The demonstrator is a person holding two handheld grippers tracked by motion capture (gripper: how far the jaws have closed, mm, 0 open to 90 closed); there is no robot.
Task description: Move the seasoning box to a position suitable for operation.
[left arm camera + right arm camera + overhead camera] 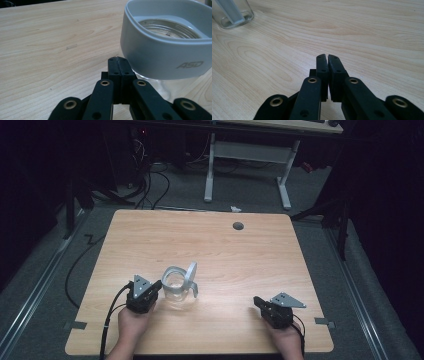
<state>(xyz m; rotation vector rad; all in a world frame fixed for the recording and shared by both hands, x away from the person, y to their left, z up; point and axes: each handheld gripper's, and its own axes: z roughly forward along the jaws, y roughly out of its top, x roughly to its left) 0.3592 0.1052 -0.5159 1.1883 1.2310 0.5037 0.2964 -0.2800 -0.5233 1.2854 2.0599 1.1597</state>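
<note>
A clear glass jar (176, 288) with a grey collar and a hinged grey lid (191, 275) tipped up at its right stands on the wooden table (210, 245), left of centre and near the front. My left gripper (159, 284) is shut with nothing in it, tips just left of the jar. In the left gripper view the shut jaws (118, 59) sit close beside the jar's grey collar (162, 55). My right gripper (256, 300) rests near the front right, shut and empty, apart from the jar. In the right gripper view its jaws (327, 57) point over bare wood, with the jar's glass base (232, 12) far off.
A round grey cable hole (238, 225) sits near the table's far edge. Beyond the table stands a white-legged desk (250, 155), with cables (150, 185) on the dark floor. Metal floor rails (35, 290) run along both sides.
</note>
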